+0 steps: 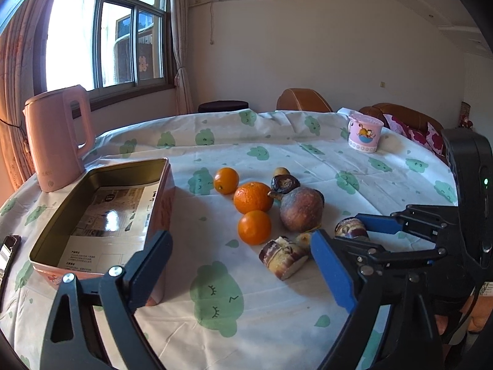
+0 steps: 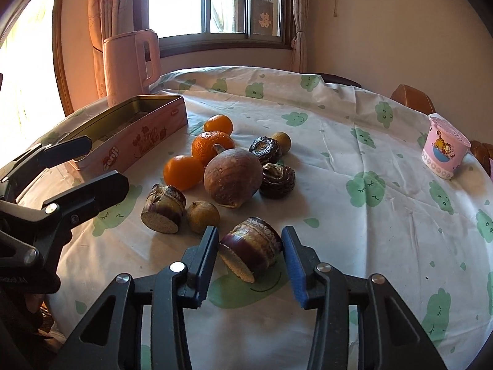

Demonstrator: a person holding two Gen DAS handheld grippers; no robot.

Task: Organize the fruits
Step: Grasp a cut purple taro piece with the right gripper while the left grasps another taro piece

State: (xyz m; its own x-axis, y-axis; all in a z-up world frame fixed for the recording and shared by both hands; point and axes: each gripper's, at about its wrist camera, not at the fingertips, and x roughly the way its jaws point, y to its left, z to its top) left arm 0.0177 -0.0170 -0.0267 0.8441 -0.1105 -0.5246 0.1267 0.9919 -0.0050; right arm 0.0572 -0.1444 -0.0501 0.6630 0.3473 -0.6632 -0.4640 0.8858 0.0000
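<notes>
Right gripper [image 2: 250,257] low over the tablecloth [image 2: 354,246], fingers apart, straddling a cut purple sugarcane piece [image 2: 251,251]. Left finger pad just beside the cut end; right pad [image 2: 294,265] separated from the piece by a narrow gap. No clamping evident. Same gripper visible from the left wrist view [image 1: 345,240], flanking that piece [image 1: 351,228].

Left gripper [image 1: 243,277] held above the table, fingers wide apart, holding nothing. Near finger [image 1: 148,265] overlapping the corner of the open pink tin [image 1: 101,215] in that view; contact impossible to confirm.

Fruit clustered mid-table, all outside the tin: three oranges [image 2: 181,172] [image 2: 211,148] [image 2: 218,125], large brownish round fruit [image 2: 232,180] touching the middle orange, second cane piece [image 2: 163,209] beside a small yellowish fruit [image 2: 203,217], two dark wrinkled items [image 2: 277,180] [image 2: 265,149], another small yellowish fruit [image 2: 281,141] behind them.

Tin interior showing only a printed paper liner [image 1: 111,215]. Pink kettle [image 1: 58,138] standing behind the tin. Pink cartoon cup [image 2: 443,151] well apart at the far right edge. Phone [image 1: 7,252] partly visible left of the tin.
</notes>
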